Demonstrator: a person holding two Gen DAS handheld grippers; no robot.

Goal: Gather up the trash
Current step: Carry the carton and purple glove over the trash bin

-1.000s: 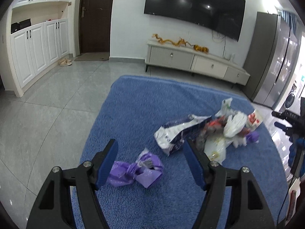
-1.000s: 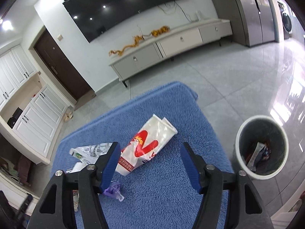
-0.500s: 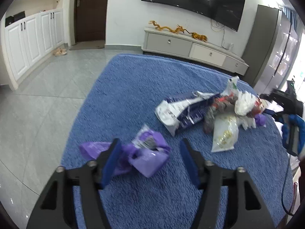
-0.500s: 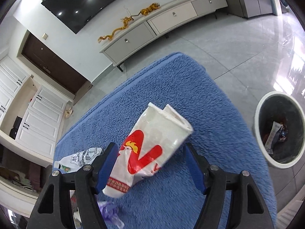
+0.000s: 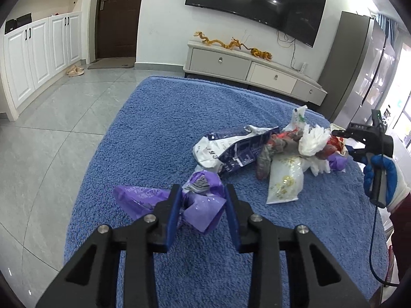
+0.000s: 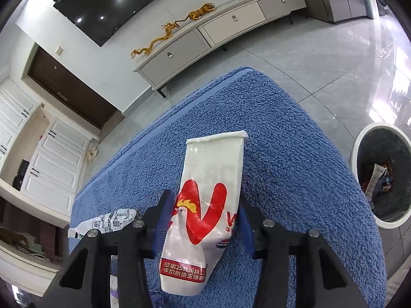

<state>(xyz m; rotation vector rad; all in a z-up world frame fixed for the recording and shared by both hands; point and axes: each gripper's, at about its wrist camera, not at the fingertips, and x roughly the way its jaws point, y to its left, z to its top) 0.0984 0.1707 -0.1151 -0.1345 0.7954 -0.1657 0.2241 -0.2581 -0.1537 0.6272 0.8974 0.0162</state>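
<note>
My left gripper is closed around a crumpled purple wrapper lying on the blue towel-covered table. A pile of trash lies beyond it: a white and navy bag, a clear bag, white tissue, red scraps. My right gripper is closed on a white bag with a red rooster logo and holds it above the table. The right gripper also shows in the left wrist view, held by a gloved hand at the right of the pile.
A white bin with a black liner stands on the floor right of the table, with wrappers inside. A printed white wrapper lies left of the right gripper. A TV cabinet stands against the far wall.
Both grippers moved forward and closed: the left onto the purple wrapper, the right onto the white rooster bag, which now stands more upright between the fingers.
</note>
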